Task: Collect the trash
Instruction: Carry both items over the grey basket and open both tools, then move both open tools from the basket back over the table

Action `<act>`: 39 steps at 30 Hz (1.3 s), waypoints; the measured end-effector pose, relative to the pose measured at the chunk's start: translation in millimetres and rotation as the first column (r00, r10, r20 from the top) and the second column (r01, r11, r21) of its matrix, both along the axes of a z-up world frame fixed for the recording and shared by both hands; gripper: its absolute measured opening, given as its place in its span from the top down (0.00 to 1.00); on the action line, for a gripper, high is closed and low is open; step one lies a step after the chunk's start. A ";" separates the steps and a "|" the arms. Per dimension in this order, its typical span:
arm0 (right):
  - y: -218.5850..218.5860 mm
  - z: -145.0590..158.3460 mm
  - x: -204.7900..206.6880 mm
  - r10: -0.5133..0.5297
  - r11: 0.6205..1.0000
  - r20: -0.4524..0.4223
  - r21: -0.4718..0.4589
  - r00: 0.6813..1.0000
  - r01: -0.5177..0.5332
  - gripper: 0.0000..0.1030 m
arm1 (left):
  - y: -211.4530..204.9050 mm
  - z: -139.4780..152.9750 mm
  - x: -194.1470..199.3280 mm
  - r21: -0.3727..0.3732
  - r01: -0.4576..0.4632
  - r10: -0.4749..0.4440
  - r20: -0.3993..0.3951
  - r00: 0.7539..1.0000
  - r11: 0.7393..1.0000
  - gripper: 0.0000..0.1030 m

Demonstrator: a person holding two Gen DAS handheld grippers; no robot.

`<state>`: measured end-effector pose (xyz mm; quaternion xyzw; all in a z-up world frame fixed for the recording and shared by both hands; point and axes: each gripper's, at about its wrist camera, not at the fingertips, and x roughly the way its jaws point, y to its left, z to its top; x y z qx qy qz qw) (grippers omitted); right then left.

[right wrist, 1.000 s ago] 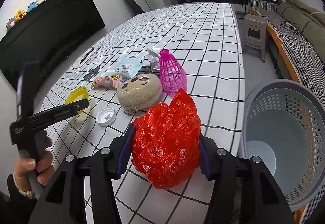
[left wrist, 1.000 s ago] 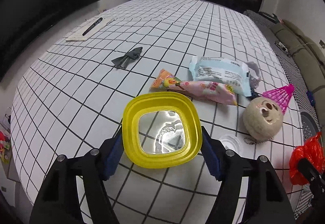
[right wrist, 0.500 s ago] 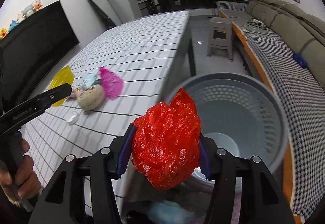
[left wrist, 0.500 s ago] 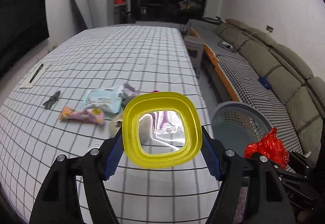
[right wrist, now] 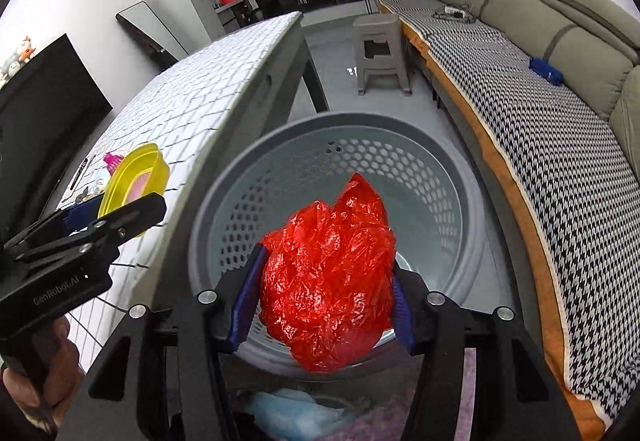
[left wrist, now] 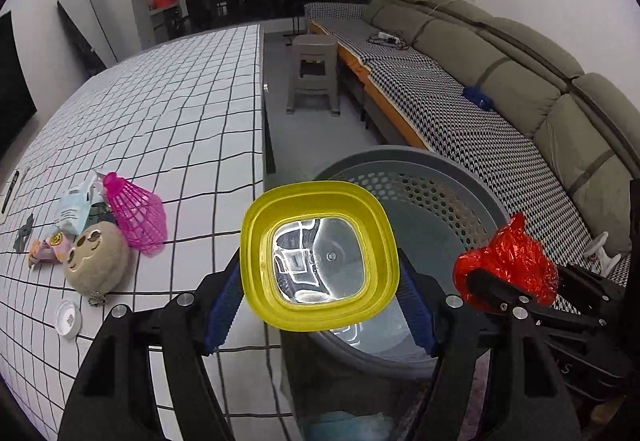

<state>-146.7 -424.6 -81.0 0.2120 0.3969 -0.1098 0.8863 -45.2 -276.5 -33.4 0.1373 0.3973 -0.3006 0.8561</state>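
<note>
My left gripper (left wrist: 320, 301) is shut on a yellow-rimmed clear plastic lid (left wrist: 320, 255), held over the near edge of the grey perforated basket (left wrist: 432, 181). My right gripper (right wrist: 322, 307) is shut on a crumpled red plastic bag (right wrist: 328, 281), held above the basket's opening (right wrist: 420, 161). The red bag also shows in the left wrist view (left wrist: 506, 265), and the lid in the right wrist view (right wrist: 132, 181). The basket looks empty inside.
On the grid-pattern table (left wrist: 180, 113) lie a pink mesh shuttlecock (left wrist: 136, 217), a round plush face (left wrist: 96, 257), snack wrappers (left wrist: 72, 209) and a white cap (left wrist: 68, 317). A grey stool (left wrist: 314, 73) and a sofa (left wrist: 500, 81) stand beyond the basket.
Both grippers swung right from the table to the basket, carrying the lid and the red bag. The red bag is now over the basket's opening.
</note>
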 end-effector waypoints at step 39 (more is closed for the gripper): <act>0.7 0.5 -12.5 -0.037 0.999 0.039 0.009 0.999 0.036 0.31 | 7.4 -0.3 -4.5 -0.019 -0.044 0.044 -0.010 0.999 0.999 0.12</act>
